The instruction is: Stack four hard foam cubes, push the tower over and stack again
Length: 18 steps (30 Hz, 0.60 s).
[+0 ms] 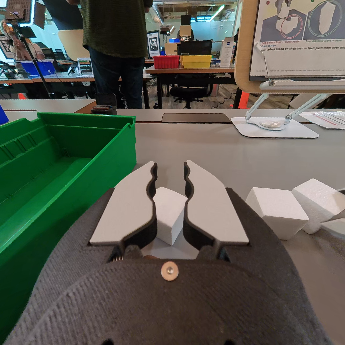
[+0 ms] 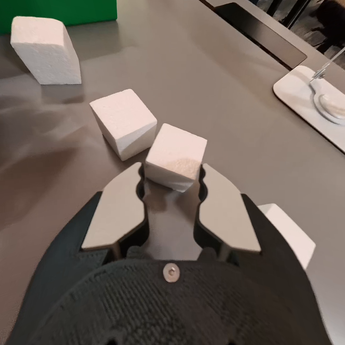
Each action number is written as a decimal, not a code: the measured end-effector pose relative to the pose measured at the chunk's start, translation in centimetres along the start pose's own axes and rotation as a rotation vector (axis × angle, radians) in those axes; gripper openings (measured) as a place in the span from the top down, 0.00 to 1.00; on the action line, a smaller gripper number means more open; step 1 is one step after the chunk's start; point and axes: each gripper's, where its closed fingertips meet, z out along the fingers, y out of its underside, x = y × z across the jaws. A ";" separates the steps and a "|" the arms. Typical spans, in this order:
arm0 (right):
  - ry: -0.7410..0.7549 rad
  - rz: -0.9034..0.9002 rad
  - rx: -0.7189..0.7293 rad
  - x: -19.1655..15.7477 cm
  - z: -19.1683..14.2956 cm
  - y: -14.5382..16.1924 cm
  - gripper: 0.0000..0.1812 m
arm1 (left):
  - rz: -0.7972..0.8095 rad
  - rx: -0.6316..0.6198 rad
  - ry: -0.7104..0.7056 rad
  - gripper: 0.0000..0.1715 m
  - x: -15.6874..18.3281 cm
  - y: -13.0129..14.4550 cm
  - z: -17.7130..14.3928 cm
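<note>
My left gripper (image 1: 170,164) is shut on a small white foam cube (image 1: 169,214) that sits deep between its jaws, just right of an empty green bin (image 1: 65,168). Two more foam cubes lie to its right, one flat (image 1: 276,211) and one tilted (image 1: 317,201). My right gripper (image 2: 172,166) is shut on a tilted foam cube (image 2: 175,158) at its fingertips, low over the grey table (image 2: 205,74). Beyond it lie a second cube (image 2: 125,123) and a larger foam block (image 2: 43,52). Another white block (image 2: 285,233) shows behind the right finger.
A document stand holding a printed sheet (image 1: 298,37) rests on a white base (image 1: 274,128) at the far right, also in the right wrist view (image 2: 308,104). A black panel (image 1: 196,118) lies at the table's back. A person (image 1: 115,37) stands behind the table. The green bin's wall (image 2: 56,11) shows top left. My left tips are roughly 7 cm from the larger foam block (image 2: 43,52).
</note>
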 end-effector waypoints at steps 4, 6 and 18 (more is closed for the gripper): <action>0.009 -0.029 0.053 0.9 -2.4 -0.8 0.70 | 0.000 0.000 -0.002 0.84 0.0 0.0 0.0; -0.018 -0.014 0.109 1.4 -5.4 -1.7 0.70 | 0.005 0.000 -0.005 0.84 -0.1 0.0 -0.1; -0.433 -0.123 0.104 2.1 -14.7 7.7 0.70 | 0.036 0.003 0.009 0.84 0.9 -0.2 -0.2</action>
